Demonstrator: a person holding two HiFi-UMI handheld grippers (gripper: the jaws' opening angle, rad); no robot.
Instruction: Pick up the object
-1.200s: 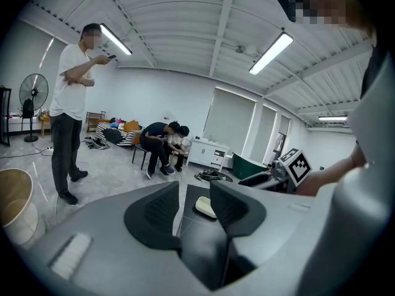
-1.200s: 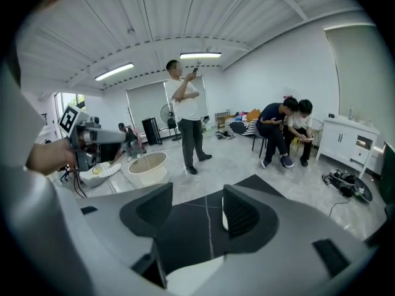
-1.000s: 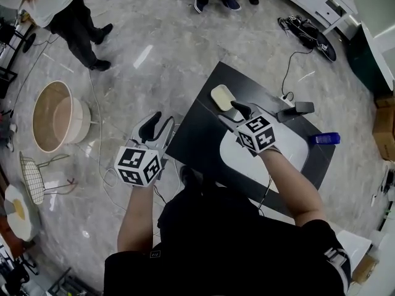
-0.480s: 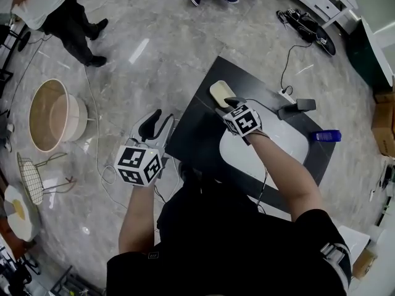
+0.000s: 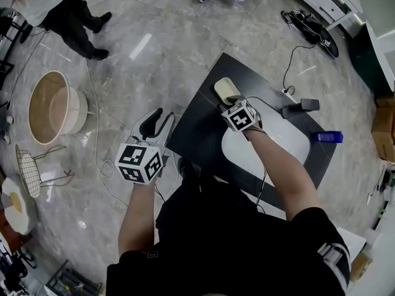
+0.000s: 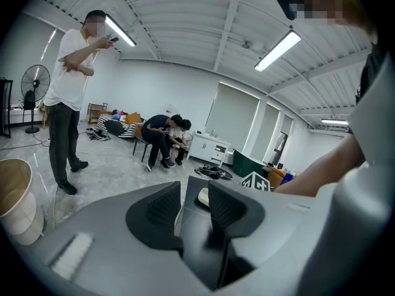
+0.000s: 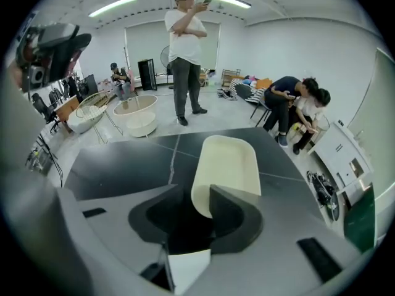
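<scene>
A cream oval dish (image 5: 224, 89) lies on the far corner of the black table (image 5: 200, 134). My right gripper (image 5: 233, 100) reaches it from the near side. In the right gripper view the dish (image 7: 227, 162) has its near rim between the jaws of that gripper (image 7: 192, 197). The jaws are closing, and a dark gap still shows beside the left one. My left gripper (image 5: 159, 123) hangs over the floor left of the table. Its jaws (image 6: 194, 197) are closing slightly with nothing between them; the dish (image 6: 202, 196) shows far off through the gap.
A white mat (image 5: 271, 150) covers the table's middle, with a blue object (image 5: 325, 137) and a black device (image 5: 300, 106) on a cable at its right. On the floor are a round tub (image 5: 52, 111), a wire chair (image 5: 34, 170) and cables. People stand and sit nearby (image 5: 62, 5).
My right gripper has moved forward to the dish and its jaws have narrowed around the near rim. The left gripper has barely moved.
</scene>
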